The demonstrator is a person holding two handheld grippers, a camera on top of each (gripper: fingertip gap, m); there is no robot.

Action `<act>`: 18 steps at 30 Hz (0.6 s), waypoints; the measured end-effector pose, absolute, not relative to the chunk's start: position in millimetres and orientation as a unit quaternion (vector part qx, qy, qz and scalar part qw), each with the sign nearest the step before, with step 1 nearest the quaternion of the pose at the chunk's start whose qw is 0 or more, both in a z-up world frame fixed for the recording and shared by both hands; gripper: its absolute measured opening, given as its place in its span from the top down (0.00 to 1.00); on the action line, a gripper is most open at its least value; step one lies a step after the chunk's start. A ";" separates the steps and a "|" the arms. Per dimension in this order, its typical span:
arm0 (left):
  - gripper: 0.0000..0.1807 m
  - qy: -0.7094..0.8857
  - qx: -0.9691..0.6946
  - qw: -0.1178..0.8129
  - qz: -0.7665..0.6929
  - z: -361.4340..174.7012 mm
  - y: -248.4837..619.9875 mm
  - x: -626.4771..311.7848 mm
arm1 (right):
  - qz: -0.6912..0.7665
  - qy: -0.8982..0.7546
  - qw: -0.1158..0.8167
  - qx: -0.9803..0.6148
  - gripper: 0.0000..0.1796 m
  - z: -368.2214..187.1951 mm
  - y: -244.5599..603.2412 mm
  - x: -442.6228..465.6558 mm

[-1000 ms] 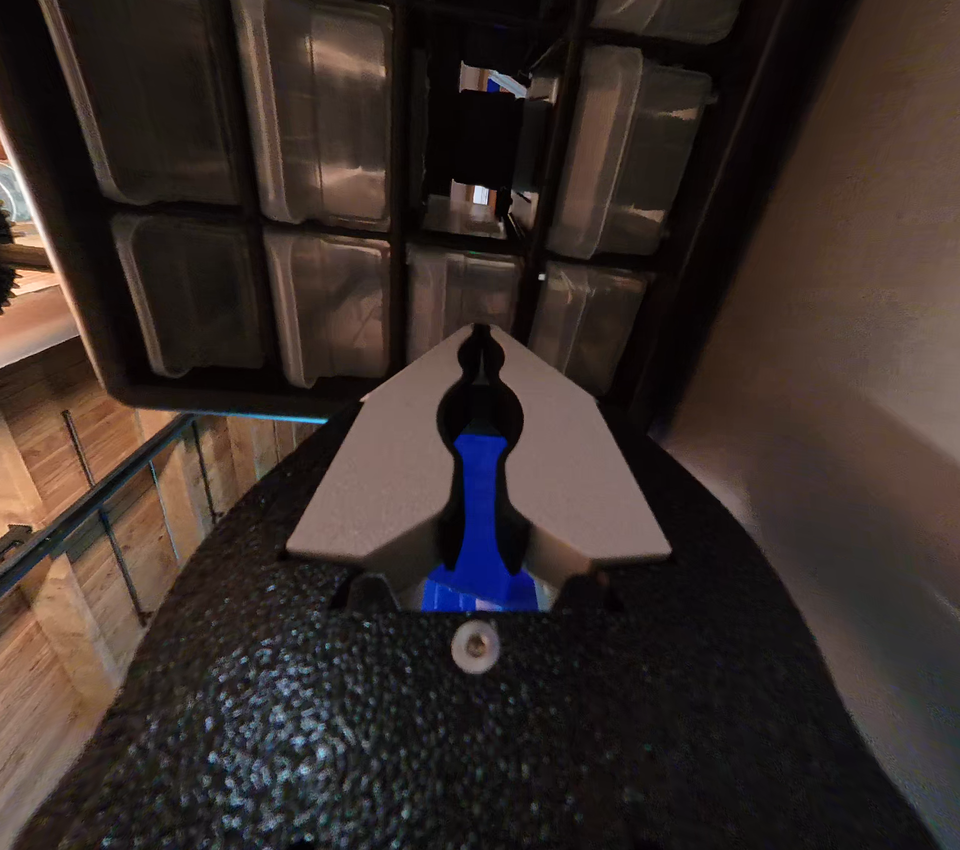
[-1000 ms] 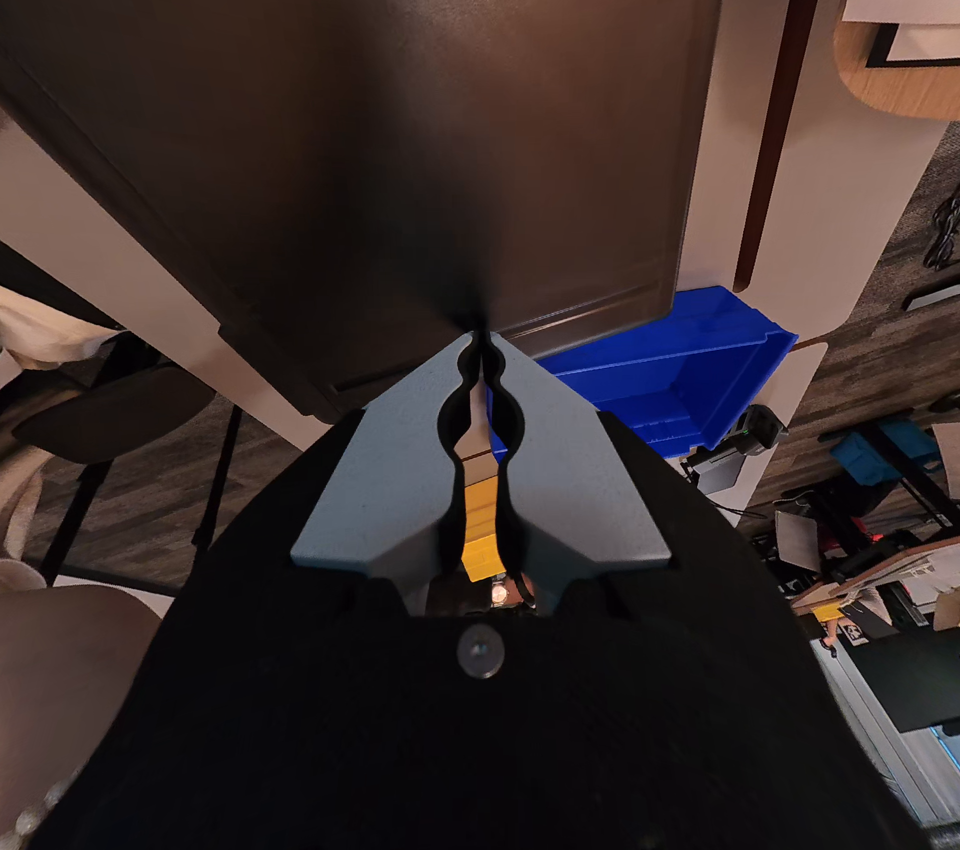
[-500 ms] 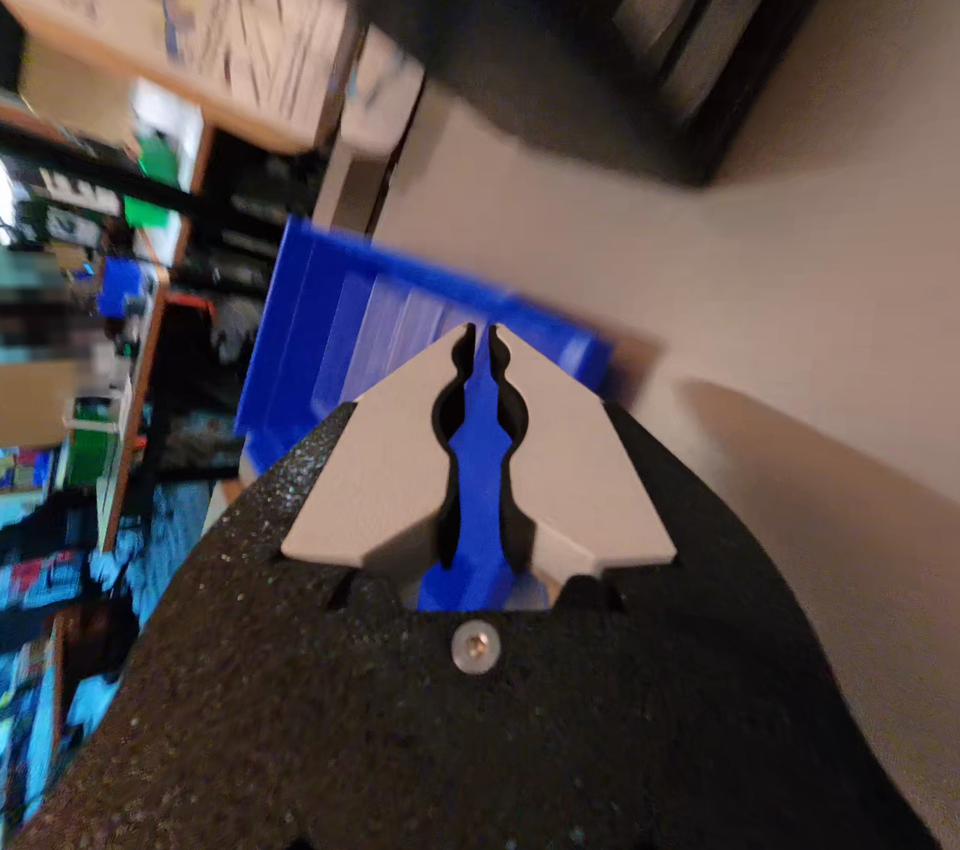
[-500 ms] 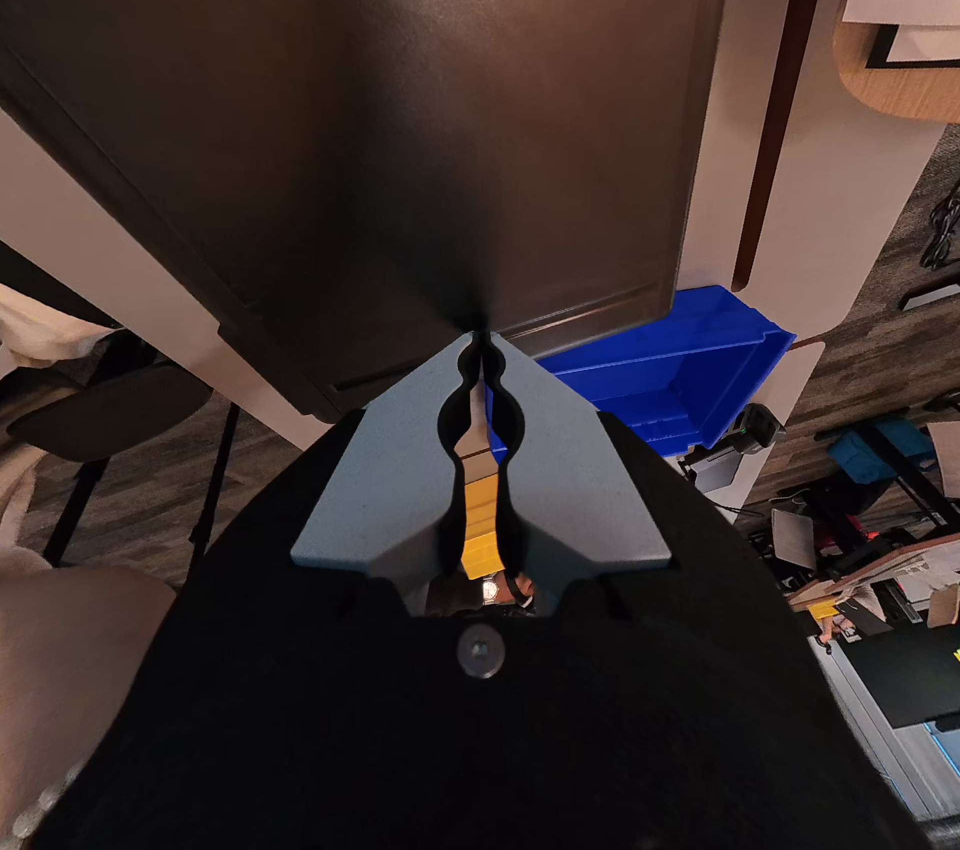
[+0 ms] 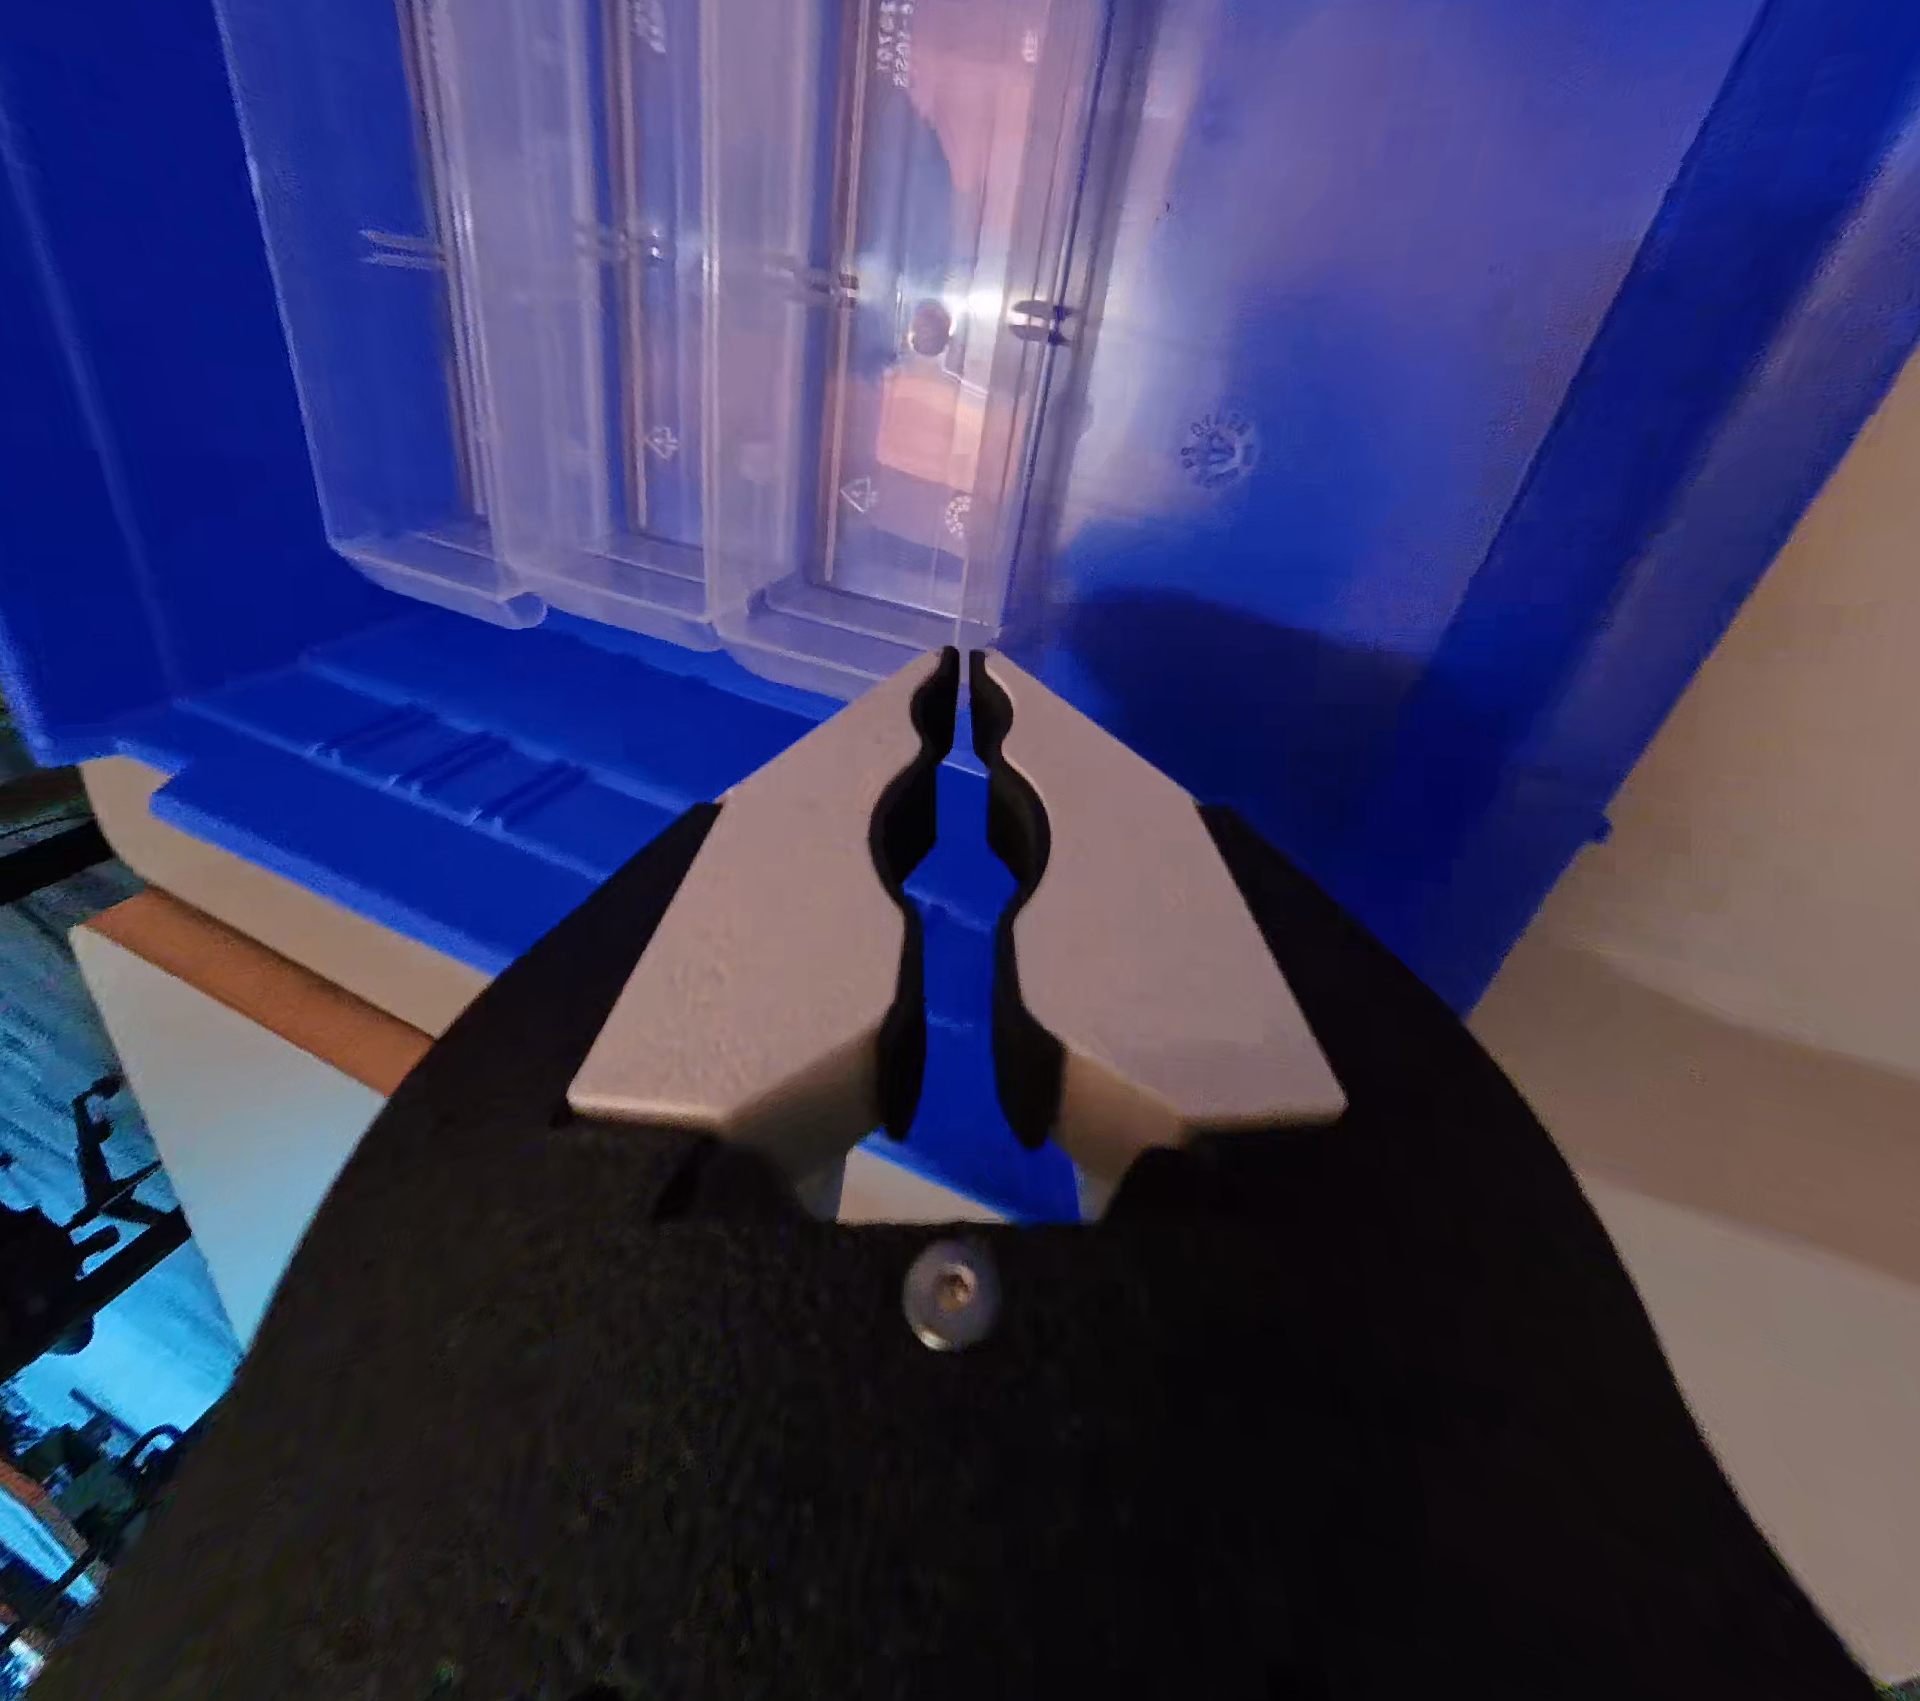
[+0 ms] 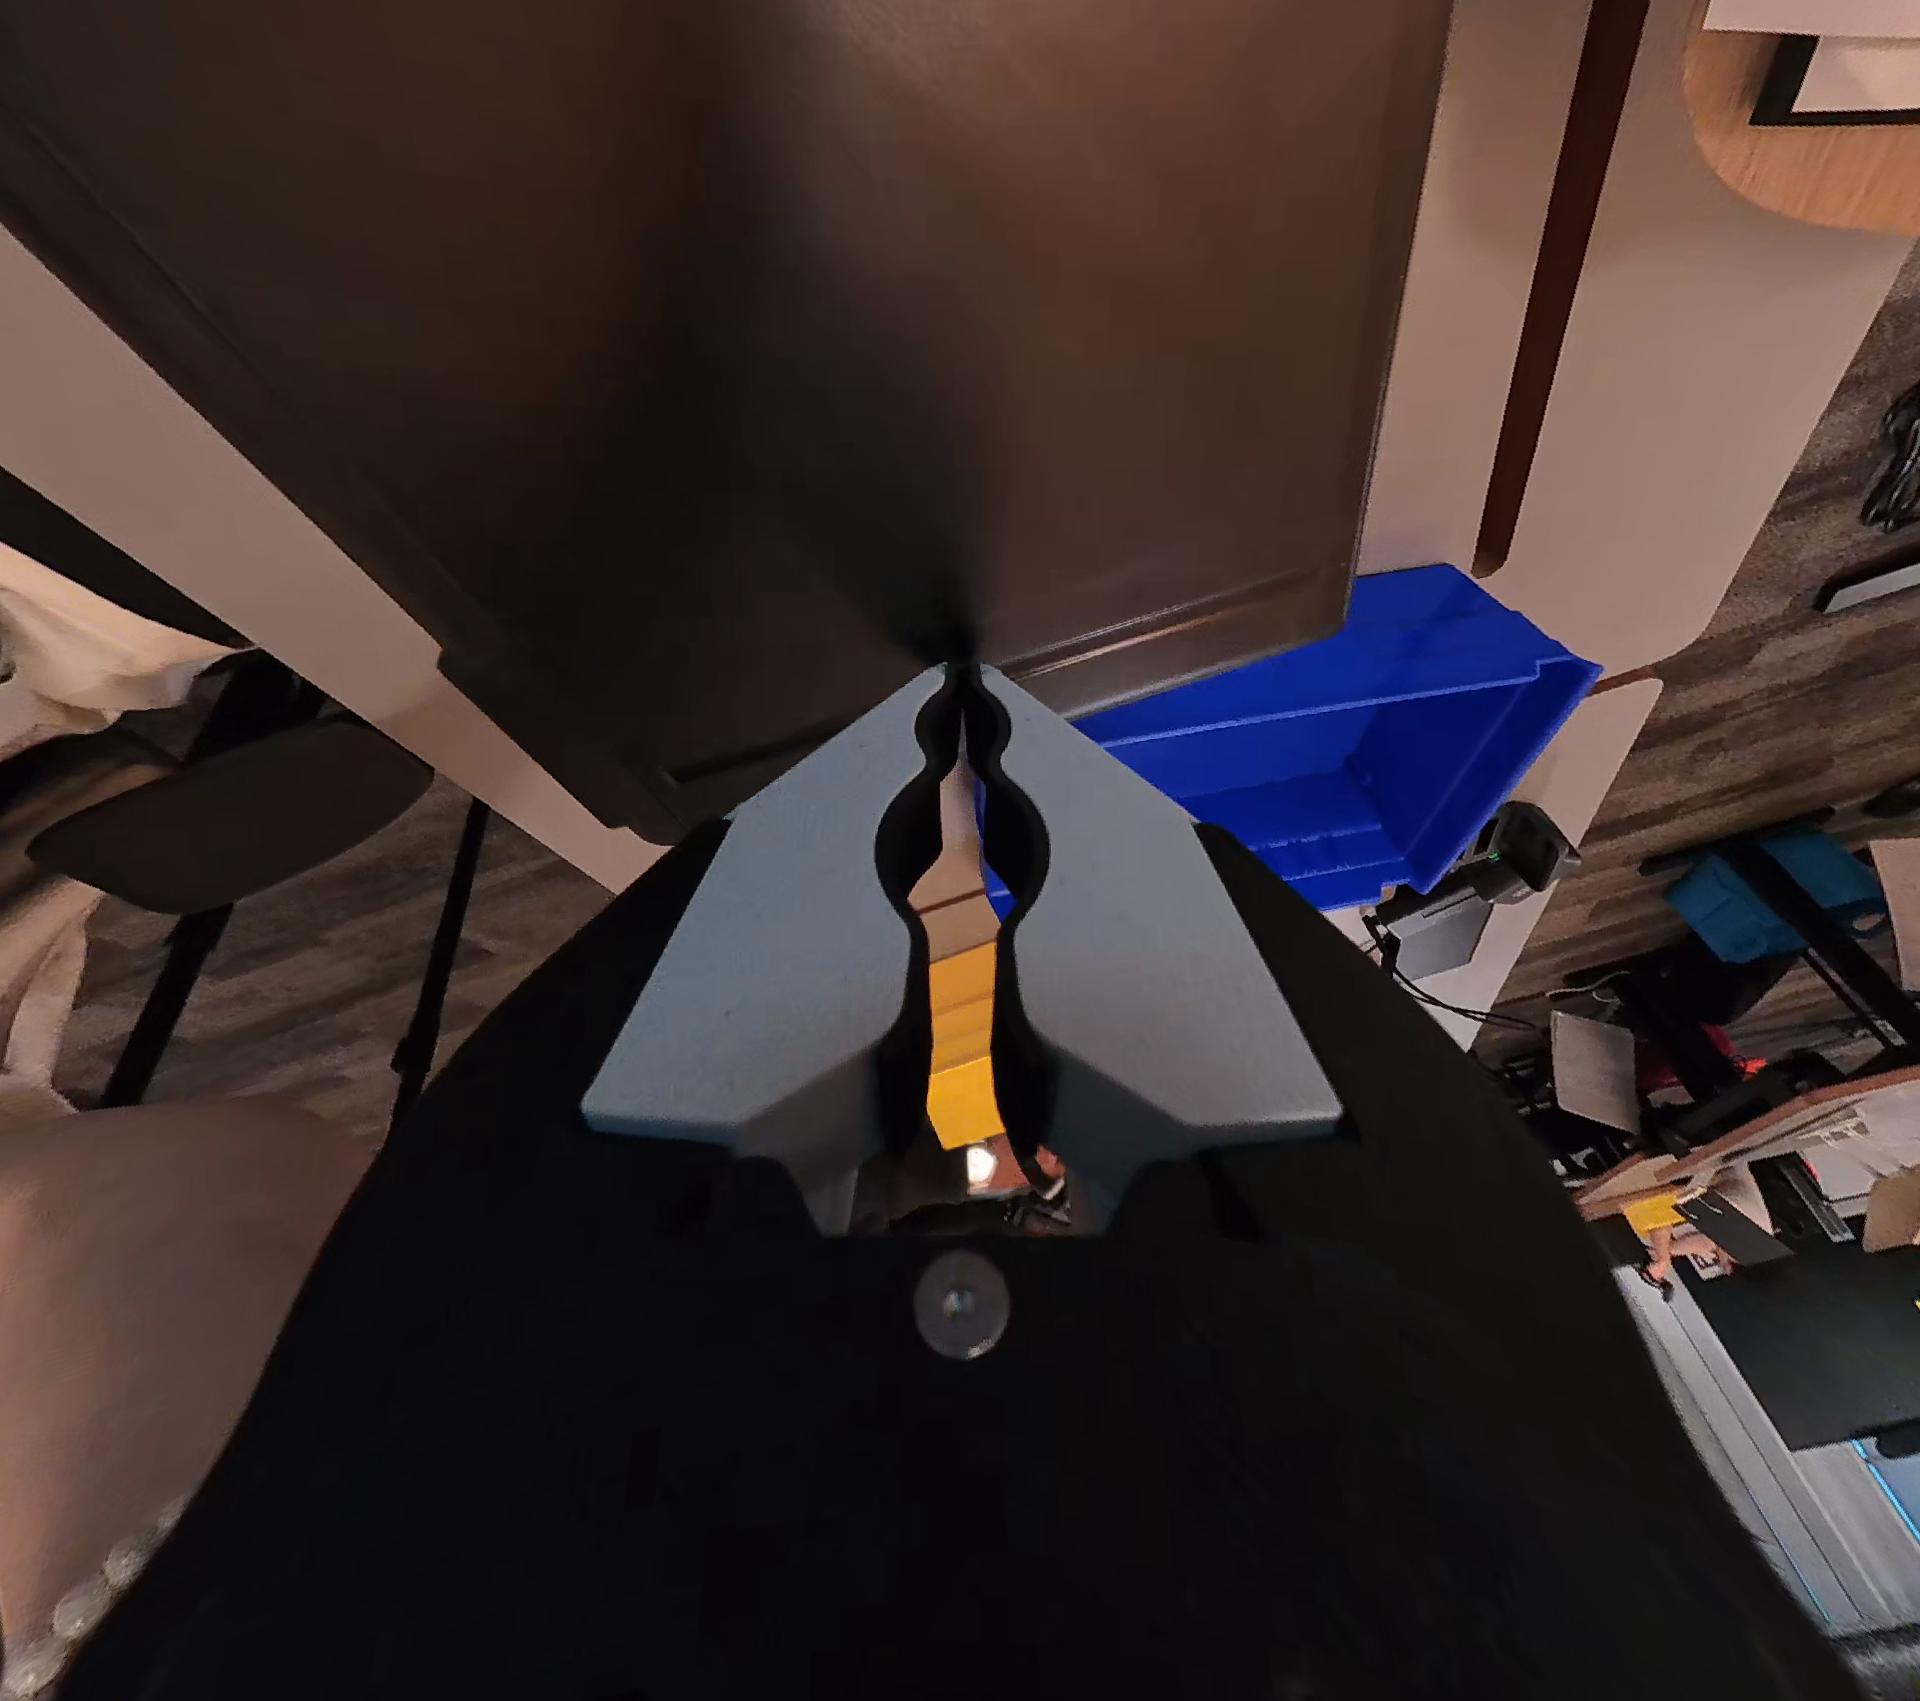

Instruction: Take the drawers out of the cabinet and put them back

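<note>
1. Three clear drawers (image 5: 665,217) lie in the blue bin (image 5: 1455,217); left tongs (image 5: 961,659) pinch the rightmost drawer's thin wall, which may slip.
2. Right tongs (image 6: 961,675), together, press the black cabinet (image 6: 727,197); it could shift.

Clear drawers (image 5: 665,228) in a bright blue bin (image 5: 1558,217) — black cabinet (image 6: 779,197), pale grey claw (image 5: 961,664).

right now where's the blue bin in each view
Left wrist view: the blue bin fills the upper frame, three clear drawers inside it.
Right wrist view: the same bin sits right of centre, partly behind the black cabinet.
Shared landmark: the pale table under the bin.
</note>
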State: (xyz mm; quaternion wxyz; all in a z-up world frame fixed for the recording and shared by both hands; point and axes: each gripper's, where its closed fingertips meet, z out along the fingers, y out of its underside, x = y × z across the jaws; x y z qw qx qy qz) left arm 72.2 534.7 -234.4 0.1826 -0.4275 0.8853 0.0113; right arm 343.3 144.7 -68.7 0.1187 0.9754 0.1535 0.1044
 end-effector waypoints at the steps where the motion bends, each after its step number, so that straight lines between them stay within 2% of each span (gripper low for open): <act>1: 1.00 0.886 -0.428 0.178 0.012 -238.0 536.0 73.2 | 0.103 0.155 0.117 0.975 1.00 -68.8 144.7 343.2; 6: 0.97 0.889 -0.432 0.150 0.007 -246.3 533.9 75.3 | 0.095 0.155 0.116 0.976 1.00 -68.8 144.7 343.2; 18: 1.00 0.890 -0.441 0.118 0.005 -252.9 538.1 73.4 | 0.088 0.150 0.114 0.978 1.00 -68.7 144.5 343.1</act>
